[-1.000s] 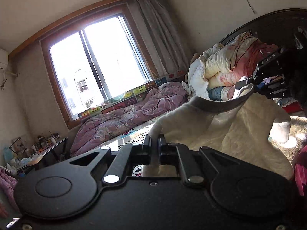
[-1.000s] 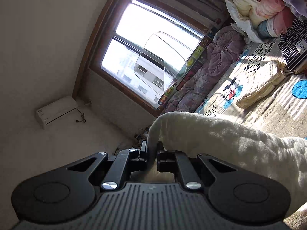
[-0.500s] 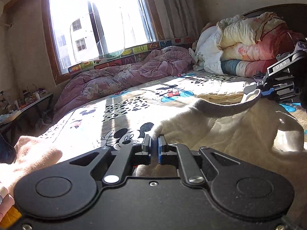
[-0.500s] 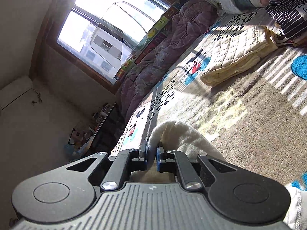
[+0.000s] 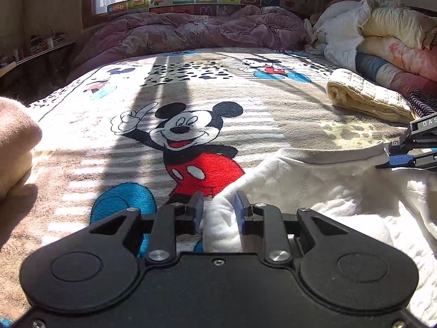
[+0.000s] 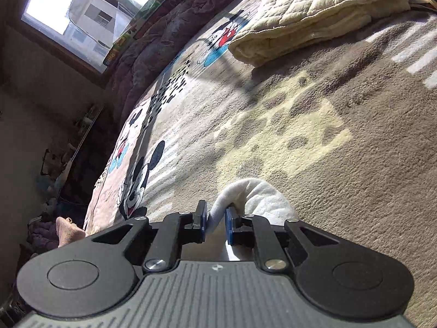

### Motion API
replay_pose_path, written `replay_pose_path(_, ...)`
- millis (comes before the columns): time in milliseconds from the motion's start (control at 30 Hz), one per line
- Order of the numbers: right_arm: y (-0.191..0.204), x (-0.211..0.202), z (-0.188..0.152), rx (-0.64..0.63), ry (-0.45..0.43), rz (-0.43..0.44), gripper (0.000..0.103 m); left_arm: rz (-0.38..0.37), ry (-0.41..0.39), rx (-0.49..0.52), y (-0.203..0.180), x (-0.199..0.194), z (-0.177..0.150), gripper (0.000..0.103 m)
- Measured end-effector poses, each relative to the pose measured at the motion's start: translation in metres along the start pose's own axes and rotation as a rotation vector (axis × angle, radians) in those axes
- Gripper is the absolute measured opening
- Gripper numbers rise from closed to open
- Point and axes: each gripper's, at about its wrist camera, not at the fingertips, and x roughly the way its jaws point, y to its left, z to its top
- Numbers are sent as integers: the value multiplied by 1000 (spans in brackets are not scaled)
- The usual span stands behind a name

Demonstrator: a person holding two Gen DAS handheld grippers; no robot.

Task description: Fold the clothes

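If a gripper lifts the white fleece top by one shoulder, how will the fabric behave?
Probably floppy: the white fleece top bulges and creases between the left gripper fingers. It looks thick yet light, so it should drape. The fuzzy pile likely grips, not slips.

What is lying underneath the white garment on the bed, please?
The white garment rests on the cartoon-mouse blanket, which shows all round it. Whatever lies directly beneath the cloth is covered. Both the left gripper and the right gripper have their jaws parted around its edge.

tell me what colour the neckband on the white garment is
Grey, on the white garment; the neckband shows best in the left wrist view.
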Motion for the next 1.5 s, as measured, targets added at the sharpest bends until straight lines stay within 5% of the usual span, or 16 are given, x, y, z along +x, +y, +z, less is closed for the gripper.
replay_pose_path(67,0,-4,5,17,2,26,23,2,-9,-31,9,-5,3,46)
replay_pose_path(133,1,-16,10,16,-20,39,45,8,-25,-44,15,-15,6,48)
replay_pose_path(200,5,-36,15,-4,-66,39,54,4,-39,-60,21,-26,9,49)
replay_pose_path(367,8,-91,6,-76,-111,20,54,-10,-55,-90,30,-61,-5,58)
replay_pose_path(500,4,-124,-21,-140,-121,-5,56,-34,15,-270,54,-81,-28,59)
replay_pose_path(667,-12,-147,-55,-146,-98,-54,58,-118,-5,-258,41,-123,-34,59)
replay_pose_path(867,23,-151,-73,-375,-62,-133,59,-217,-28,-235,25,-173,-41,63)
replay_pose_path(1033,50,-129,-85,-633,11,-281,58,-184,20,10,-16,-166,-57,62)
replay_pose_path(1100,51,-121,-84,-673,30,-323,56,-154,47,72,-20,-158,-64,42)
replay_pose_path(1167,49,-116,-80,-676,41,-343,49,-136,71,100,-16,-151,-70,34)
replay_pose_path(1233,49,-113,-78,-705,47,-366,34,-108,97,124,-8,-143,-76,30)
replay_pose_path(1433,50,-104,-71,-794,68,-435,34,-66,104,177,-1,-133,-84,30)
replay_pose_path(1467,50,-103,-70,-808,71,-446,34,-61,96,196,-3,-133,-84,27)
replay_pose_path(1500,50,-101,-69,-823,75,-458,34,-54,87,217,-6,-134,-84,13)
